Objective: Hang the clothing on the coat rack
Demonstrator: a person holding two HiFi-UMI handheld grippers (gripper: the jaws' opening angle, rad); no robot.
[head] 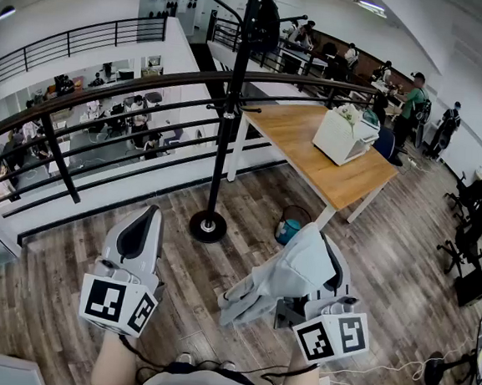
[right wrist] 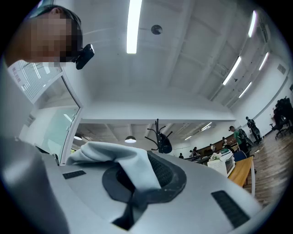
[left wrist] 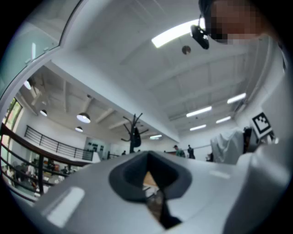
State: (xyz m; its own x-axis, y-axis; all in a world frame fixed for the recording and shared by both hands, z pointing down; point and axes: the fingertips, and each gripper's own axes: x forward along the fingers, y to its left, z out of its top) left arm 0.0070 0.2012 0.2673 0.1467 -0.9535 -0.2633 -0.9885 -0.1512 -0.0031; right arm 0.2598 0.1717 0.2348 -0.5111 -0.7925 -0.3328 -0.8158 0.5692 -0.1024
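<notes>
A black coat rack (head: 226, 119) stands by the railing, with a dark garment (head: 265, 18) hanging near its top. My right gripper (head: 319, 236) is shut on a light grey piece of clothing (head: 271, 282), which drapes down and to the left of its jaws. In the right gripper view the cloth (right wrist: 120, 157) lies folded over the closed gripper (right wrist: 137, 183), and the rack (right wrist: 158, 137) stands far ahead. My left gripper (head: 149, 215) is held beside it, jaws together and empty; the left gripper view shows the rack (left wrist: 133, 132) beyond this gripper (left wrist: 151, 178).
A curved black railing (head: 133, 86) runs behind the rack's round base (head: 208, 226). A wooden table (head: 310, 164) with a white box (head: 342, 135) stands to the right, and a small bin (head: 289, 227) sits under it. People are at the far right, and cables lie on the floor.
</notes>
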